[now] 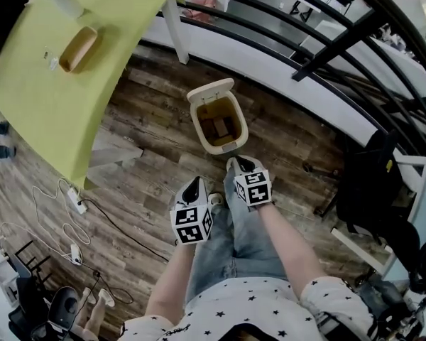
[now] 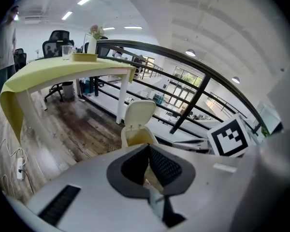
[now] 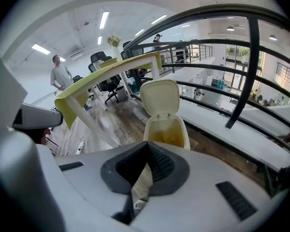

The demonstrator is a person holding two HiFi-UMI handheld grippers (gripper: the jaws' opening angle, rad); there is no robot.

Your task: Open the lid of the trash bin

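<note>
The trash bin (image 1: 223, 148) is standing on the wooden floor (image 1: 156, 112) near the green surface (image 1: 50, 98), its lid (image 1: 210, 90) tilting back, open. Just short of it, the left gripper (image 1: 196, 182) and right gripper (image 1: 239, 164) are hovering, fingers pressing together on nothing.

Head view steeply downward, gripper views forward, all sharing trash bin (image 1: 224, 148)

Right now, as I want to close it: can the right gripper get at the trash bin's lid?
Probably yes: the right gripper faces the raised lid with nothing standing between, though it must move forward first.
</note>
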